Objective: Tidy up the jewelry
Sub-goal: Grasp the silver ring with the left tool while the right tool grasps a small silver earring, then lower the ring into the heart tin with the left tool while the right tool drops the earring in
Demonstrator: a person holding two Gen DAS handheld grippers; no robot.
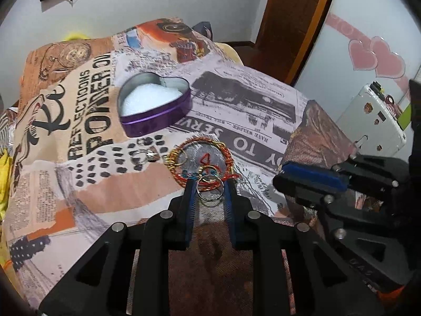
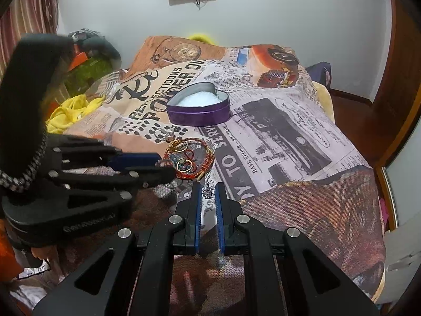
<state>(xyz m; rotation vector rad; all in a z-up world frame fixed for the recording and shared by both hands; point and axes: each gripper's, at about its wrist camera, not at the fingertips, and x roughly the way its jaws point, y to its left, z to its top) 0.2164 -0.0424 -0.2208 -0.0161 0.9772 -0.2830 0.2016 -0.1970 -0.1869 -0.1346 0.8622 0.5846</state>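
Note:
My left gripper is shut on a silver hoop ring, which stands upright between its blue pads just in front of a red-and-gold woven bracelet. A small gold ring and a silver piece lie left of the bracelet. Behind them sits an open purple heart-shaped tin lined with white foam. My right gripper is shut on a tiny silver crown charm close to the cloth, right of the bracelet. The left gripper reaches in from the left.
A newspaper-print cloth covers the whole surface and drops off at the right and far edges. Yellow fabric is bunched at the left. A white suitcase and a wooden door frame stand to the right.

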